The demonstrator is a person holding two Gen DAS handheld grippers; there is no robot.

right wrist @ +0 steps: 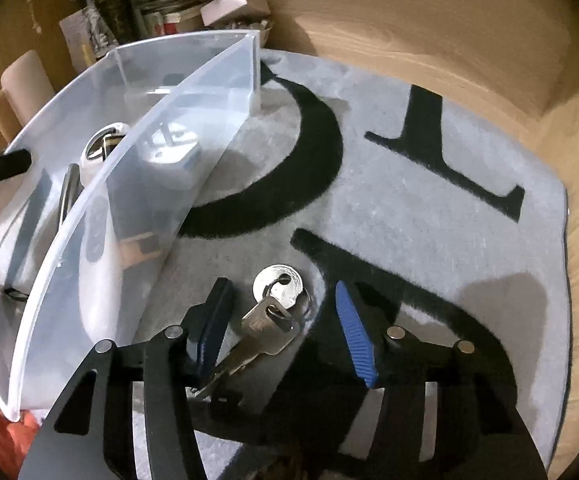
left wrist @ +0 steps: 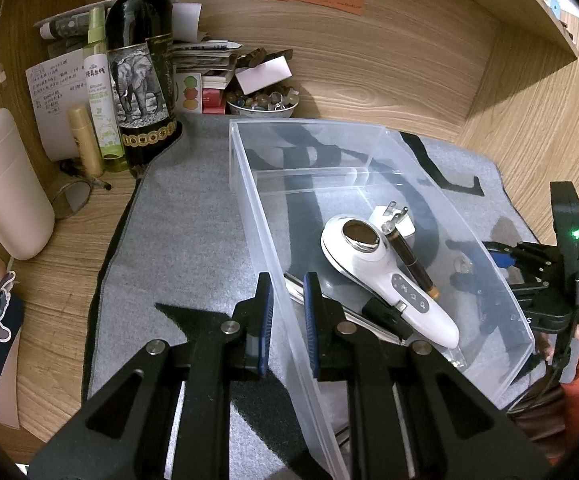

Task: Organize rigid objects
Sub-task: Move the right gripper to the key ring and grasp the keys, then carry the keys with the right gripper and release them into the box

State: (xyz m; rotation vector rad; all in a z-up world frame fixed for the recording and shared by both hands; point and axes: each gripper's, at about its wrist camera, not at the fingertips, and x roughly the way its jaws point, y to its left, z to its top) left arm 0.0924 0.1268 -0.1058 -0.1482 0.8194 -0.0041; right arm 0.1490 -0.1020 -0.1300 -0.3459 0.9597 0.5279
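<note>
Straddling the keys (right wrist: 273, 320) on the grey mat (right wrist: 449, 208), the right gripper (right wrist: 285, 332) has its jaws spread wide, touching nothing. Left gripper (left wrist: 288, 312) pinches the near wall of the clear bin (left wrist: 369, 136). Inside lie a white handheld device (left wrist: 385, 272), a dark pen (left wrist: 411, 260) and a white plug (left wrist: 393, 216). Farther back on the worktop (left wrist: 369, 60), a wine bottle (left wrist: 141, 72).

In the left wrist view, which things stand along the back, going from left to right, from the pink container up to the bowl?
Pink container → gold tube → green spray bottle → wine bottle → bowl of stones.
</note>
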